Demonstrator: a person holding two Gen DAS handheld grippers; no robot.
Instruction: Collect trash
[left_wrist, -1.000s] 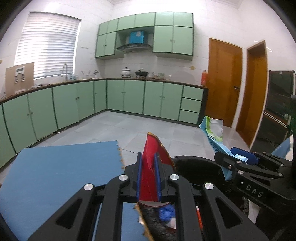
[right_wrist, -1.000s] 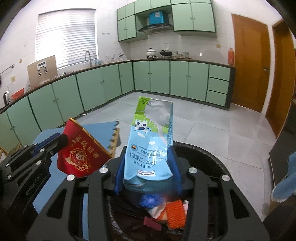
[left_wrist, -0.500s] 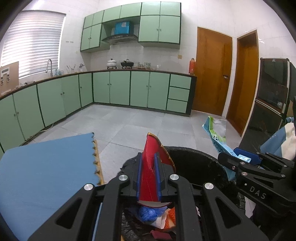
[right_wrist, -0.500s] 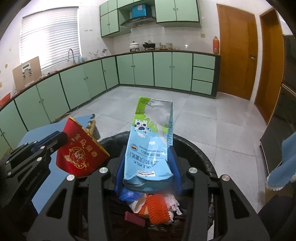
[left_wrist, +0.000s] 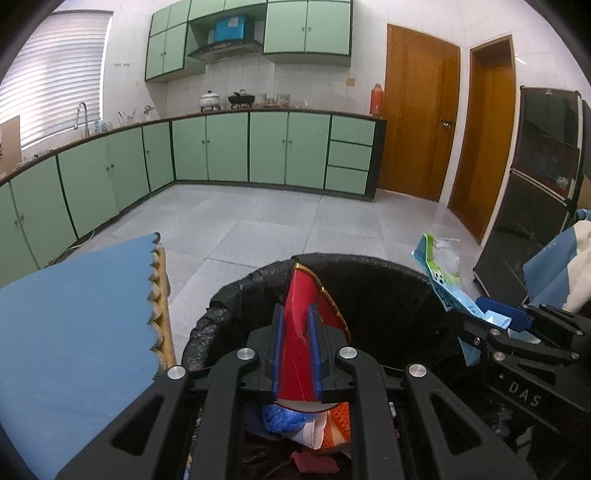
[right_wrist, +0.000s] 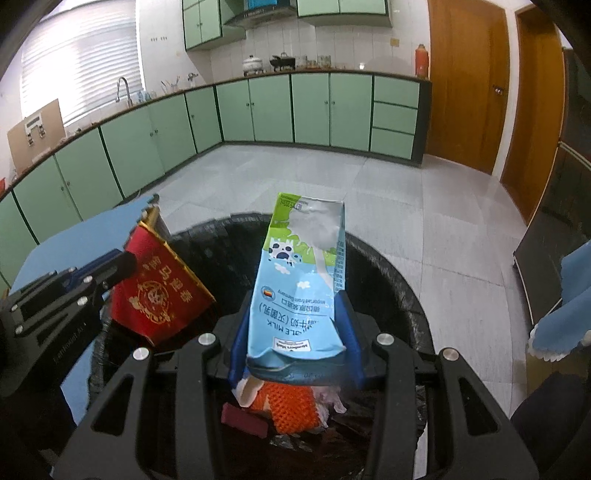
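My left gripper (left_wrist: 295, 314) is shut on a red packet with gold print (left_wrist: 301, 332), held over the open black-lined trash bin (left_wrist: 369, 266). The packet also shows in the right wrist view (right_wrist: 159, 291), at the left gripper's tips (right_wrist: 125, 264). My right gripper (right_wrist: 295, 310) is shut on a flattened blue and green milk carton (right_wrist: 303, 277), also over the bin (right_wrist: 399, 280). The carton shows in the left wrist view (left_wrist: 439, 273) at the right. Trash lies in the bin: an orange net (right_wrist: 291, 406), a blue crumple (left_wrist: 280, 417), a dark red piece (right_wrist: 243, 421).
A blue foam mat (left_wrist: 74, 314) covers the table to the left of the bin. Grey tiled floor (left_wrist: 258, 221) runs to green kitchen cabinets (left_wrist: 258, 147). Wooden doors (left_wrist: 417, 122) and a dark cabinet (left_wrist: 535, 192) stand on the right.
Both grippers have moved right and forward from the blue mat to above the bin, each still holding its item. More of the bin's inside shows now.
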